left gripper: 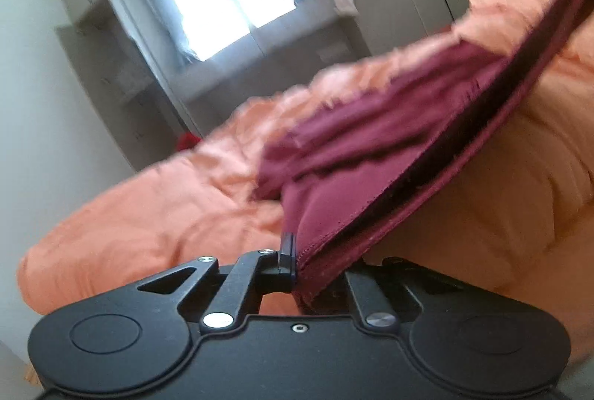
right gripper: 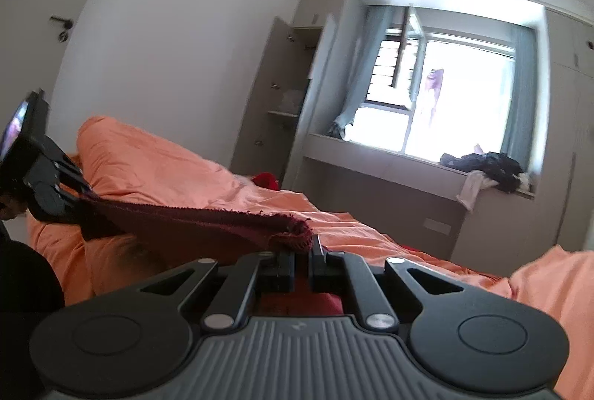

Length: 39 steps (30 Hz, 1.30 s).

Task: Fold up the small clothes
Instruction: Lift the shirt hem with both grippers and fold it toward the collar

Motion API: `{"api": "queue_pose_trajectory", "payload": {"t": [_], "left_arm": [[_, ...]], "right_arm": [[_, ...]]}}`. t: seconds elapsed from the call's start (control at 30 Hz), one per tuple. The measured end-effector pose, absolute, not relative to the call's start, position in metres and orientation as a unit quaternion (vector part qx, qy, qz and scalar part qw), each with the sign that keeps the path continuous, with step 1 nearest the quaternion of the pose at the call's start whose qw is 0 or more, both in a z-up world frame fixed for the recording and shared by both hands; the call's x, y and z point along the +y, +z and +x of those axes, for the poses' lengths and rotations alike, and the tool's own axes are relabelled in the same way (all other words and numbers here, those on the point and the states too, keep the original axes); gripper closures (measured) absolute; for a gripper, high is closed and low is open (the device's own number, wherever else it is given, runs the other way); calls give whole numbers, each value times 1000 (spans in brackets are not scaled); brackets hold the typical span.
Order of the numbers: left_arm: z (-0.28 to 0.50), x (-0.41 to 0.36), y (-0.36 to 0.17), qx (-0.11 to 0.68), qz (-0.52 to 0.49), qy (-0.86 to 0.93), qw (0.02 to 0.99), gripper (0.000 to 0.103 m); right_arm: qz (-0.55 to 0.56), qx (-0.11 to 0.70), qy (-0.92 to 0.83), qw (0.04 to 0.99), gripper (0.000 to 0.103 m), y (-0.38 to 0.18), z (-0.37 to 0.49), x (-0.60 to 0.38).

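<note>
The garment [left gripper: 371, 147], a maroon cloth, hangs stretched above the bed [left gripper: 148, 214], raised off the orange quilt between both claws. The left claw [left gripper: 297, 262] is clamped on one hemmed corner; from there the cloth runs away over the bed. The right claw [right gripper: 302, 251] is pinched tight on the opposite frayed corner [right gripper: 293, 236]. Beyond the bed stands a window [right gripper: 445, 95], with dark clothes [right gripper: 486, 166] piled on its sill.
</note>
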<state>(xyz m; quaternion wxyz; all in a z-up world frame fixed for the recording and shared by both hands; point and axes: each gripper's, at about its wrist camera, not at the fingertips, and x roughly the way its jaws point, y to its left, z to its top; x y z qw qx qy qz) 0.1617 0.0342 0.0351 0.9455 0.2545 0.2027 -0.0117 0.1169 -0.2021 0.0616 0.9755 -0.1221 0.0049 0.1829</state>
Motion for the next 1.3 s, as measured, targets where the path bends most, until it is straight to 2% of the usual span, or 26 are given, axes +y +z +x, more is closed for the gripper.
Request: {"api": "queue_pose_trajectory", "payload": {"t": [0.23,0.57,0.7,0.83,1.1,1.3], "left_arm": [[105,23,72,120,249,-21,961,99],[3,7,129,87,222,-49,970,99],[-8,-2,145,97,219,-62,969,99],[21,-6,154,106,211,-61,970,99],[138,-1,170,156,190,-41,968,99],[233,6,167,225,198,-46,953,98]], "right_arm": [[-105,-32,140,984,98,50,64,-219],[-120,-89,117,982,98,84,-34,-235],[-111,-93,110,983,98,92,-43,-238],[-100,-91,104,985,98,100,-12,-242],[-125,-69,88,986,98,120,101,-236],[-131,-27,85,987,97,112,193,-225]]}}
